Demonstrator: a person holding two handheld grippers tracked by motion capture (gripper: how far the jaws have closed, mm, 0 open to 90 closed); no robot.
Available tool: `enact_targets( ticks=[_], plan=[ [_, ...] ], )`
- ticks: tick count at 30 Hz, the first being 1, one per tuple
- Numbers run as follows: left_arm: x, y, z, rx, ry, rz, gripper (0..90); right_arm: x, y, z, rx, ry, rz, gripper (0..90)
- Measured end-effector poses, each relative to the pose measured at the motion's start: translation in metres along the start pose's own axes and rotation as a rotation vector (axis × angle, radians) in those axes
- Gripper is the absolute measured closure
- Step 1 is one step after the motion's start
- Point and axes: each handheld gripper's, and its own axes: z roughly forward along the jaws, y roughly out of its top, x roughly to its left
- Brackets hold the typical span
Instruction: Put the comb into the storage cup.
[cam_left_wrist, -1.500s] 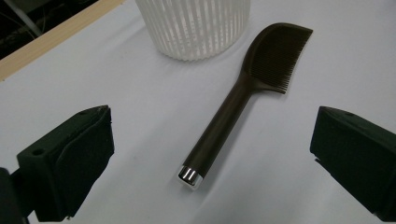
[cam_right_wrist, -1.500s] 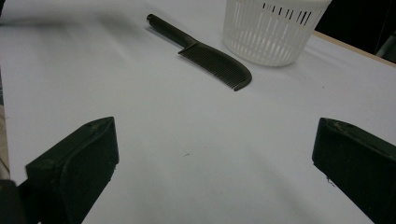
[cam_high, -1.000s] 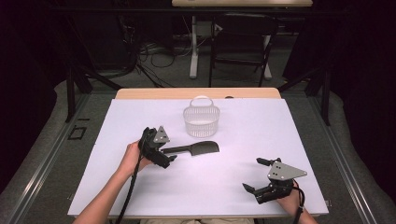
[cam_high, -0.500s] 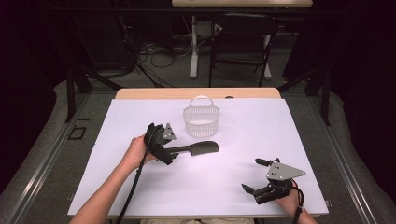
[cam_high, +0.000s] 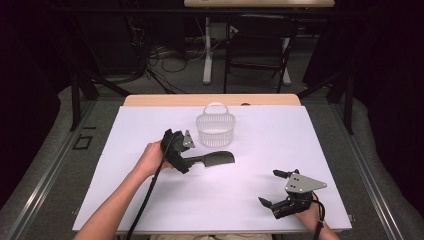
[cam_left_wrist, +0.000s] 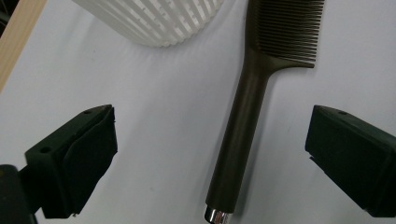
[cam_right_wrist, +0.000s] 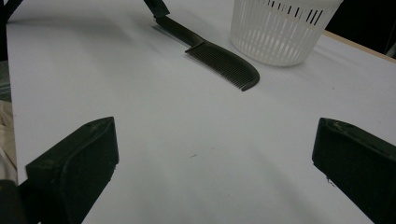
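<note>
I centre my left tongs (cam_left_wrist: 210, 154) on the handle of the dark comb (cam_left_wrist: 252, 107) before closing; the handle lies flat on the white worktop (cam_high: 150, 200), nearer the right pad, so I shift slightly to even the gap, lower until the pads flank it, then clamp near the metal end cap. The comb rests mid-worktop, just near of the white slotted basket (cam_high: 215, 129). Left tongs stand apart, forearm angled in from the near left. My right tongs (cam_high: 280, 190), also apart, rest at the near right.
</note>
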Motion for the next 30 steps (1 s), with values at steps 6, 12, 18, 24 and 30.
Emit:
enact_targets(
  ticks=[6,12,18,24,30],
  plan=[
    [0.002,0.005,0.003,0.011,-0.010,0.005,5.7,0.000,0.000,0.000,0.001,0.000,-0.001,0.3],
    [0.002,0.012,0.006,0.033,-0.017,0.027,11.0,0.000,0.000,0.000,-0.001,0.001,-0.001,0.3],
    [0.000,0.017,0.012,0.072,-0.040,0.063,16.9,-0.001,0.000,0.000,0.002,0.001,0.007,0.2],
    [-0.001,0.020,0.018,0.103,-0.037,0.091,23.0,-0.001,0.000,0.000,0.005,0.002,0.002,0.2],
    [-0.003,0.024,0.024,0.140,-0.075,0.117,38.7,0.000,0.000,0.001,-0.004,0.000,-0.006,0.1]
  ],
)
